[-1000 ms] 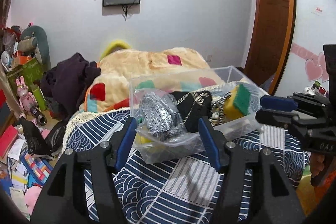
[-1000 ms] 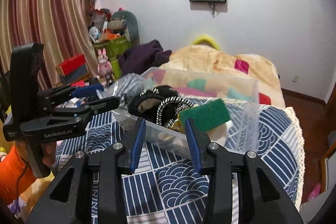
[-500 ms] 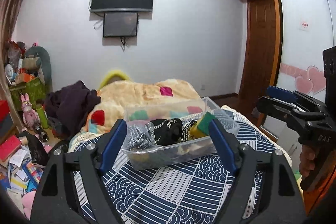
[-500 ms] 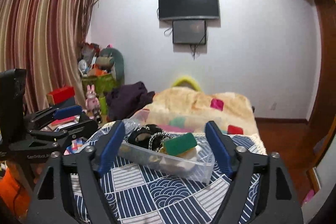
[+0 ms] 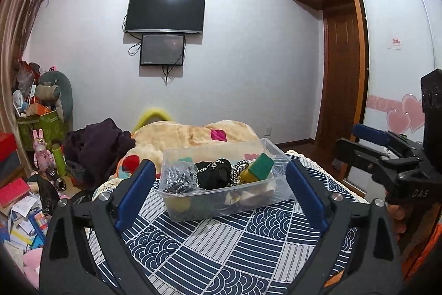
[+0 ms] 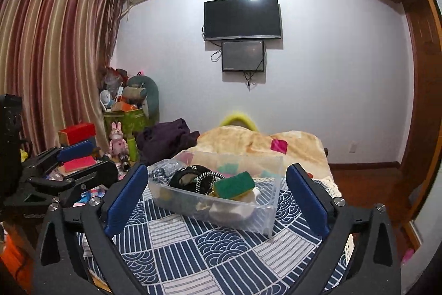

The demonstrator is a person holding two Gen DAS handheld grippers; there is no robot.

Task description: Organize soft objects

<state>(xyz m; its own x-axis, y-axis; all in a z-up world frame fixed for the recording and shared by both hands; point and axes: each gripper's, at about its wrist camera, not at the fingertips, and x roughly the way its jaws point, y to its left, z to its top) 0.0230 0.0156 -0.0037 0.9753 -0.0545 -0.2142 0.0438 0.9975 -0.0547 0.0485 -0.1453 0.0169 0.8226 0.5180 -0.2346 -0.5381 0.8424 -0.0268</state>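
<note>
Bin (image 5: 221, 201) of clear plastic sits at the centre of my left wrist view on the blue patterned bedspread (image 5: 221, 245), holding a green sponge (image 5: 261, 162) and a black pouch (image 5: 214, 173). My left gripper (image 5: 219, 196) has its jaws spread wide, holding nothing. In my right wrist view, the right gripper (image 6: 214, 199) frames the bin (image 6: 262, 217) at centre, jaws equally wide and empty; the sponge (image 6: 234, 183) lies on top.

Left wrist view: my left gripper (image 5: 219, 195), jaws spread wide, faces a clear plastic box (image 5: 221, 201) on the patterned cloth (image 5: 221, 248).

The box holds a green sponge (image 5: 262, 162), a black chained bag (image 5: 214, 175) and a silvery scrubber (image 5: 176, 179); my right gripper (image 5: 386, 154) sits at the right edge.
</note>
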